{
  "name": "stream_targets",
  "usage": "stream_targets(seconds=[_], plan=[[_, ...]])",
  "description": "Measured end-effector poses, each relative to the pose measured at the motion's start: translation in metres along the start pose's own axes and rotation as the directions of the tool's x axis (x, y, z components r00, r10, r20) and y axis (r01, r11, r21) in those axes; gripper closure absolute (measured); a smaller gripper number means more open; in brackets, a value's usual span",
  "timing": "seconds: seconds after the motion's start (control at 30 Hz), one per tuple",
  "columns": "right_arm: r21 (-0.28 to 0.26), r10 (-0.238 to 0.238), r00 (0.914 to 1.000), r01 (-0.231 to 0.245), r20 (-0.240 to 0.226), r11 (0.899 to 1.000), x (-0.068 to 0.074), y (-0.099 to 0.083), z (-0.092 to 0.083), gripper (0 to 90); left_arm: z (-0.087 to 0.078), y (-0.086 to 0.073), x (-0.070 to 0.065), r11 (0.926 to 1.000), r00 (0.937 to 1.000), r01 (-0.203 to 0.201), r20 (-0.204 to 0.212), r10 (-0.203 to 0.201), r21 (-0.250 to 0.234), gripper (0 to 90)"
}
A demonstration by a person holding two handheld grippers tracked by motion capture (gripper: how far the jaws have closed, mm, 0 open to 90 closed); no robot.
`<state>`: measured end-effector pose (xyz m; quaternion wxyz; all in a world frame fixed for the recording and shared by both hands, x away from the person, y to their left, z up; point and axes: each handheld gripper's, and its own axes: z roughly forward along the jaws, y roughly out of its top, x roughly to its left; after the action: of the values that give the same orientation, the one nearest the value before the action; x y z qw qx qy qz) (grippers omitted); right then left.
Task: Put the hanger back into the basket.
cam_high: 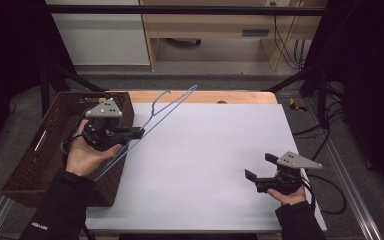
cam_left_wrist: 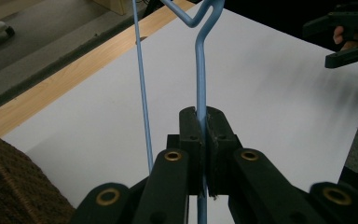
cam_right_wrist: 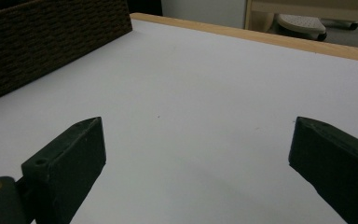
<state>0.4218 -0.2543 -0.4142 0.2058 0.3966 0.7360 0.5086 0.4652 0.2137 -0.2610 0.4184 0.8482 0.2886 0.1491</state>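
While the person is working at the counter (cam_high: 205,165), the left gripper (cam_high: 135,132) is holding a blue wire hanger (cam_high: 150,122) with its jaws clamped together on one straight run of the wire, as the left gripper view is showing (cam_left_wrist: 200,116). The hanger is hanging in the air over the counter's left edge, slanting from above the brown woven basket (cam_high: 35,165) up toward the far edge, where its hook is pointing away from the person. Gripping a straight stretch is probably giving a firm hold, keeping the light frame from swinging. The basket is sitting at the left edge, half off the white sheet. Near the right front corner the right gripper (cam_high: 260,167) is hovering just above the sheet with its jaws wide apart and nothing between them, seemingly waiting to take the hanger's other side.
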Motion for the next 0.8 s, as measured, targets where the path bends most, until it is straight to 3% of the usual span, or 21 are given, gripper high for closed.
stream_targets(seconds=[0.33, 0.8], plan=[[0.004, -0.001, 1.0, 0.001, -0.001, 1.0, 0.0, 0.0, 0.001, 4.2, -0.017, -0.002, 0.016, 0.9998, 0.9999, 0.004, -0.013, -0.005, -0.017, 87.0], [0.009, -0.004, 1.0, 0.004, -0.003, 1.0, 0.001, 0.0, 0.002, 4.3, -0.048, -0.017, 0.044, 0.9999, 0.997, 0.016, -0.075, -0.016, -0.003, 87.0]])
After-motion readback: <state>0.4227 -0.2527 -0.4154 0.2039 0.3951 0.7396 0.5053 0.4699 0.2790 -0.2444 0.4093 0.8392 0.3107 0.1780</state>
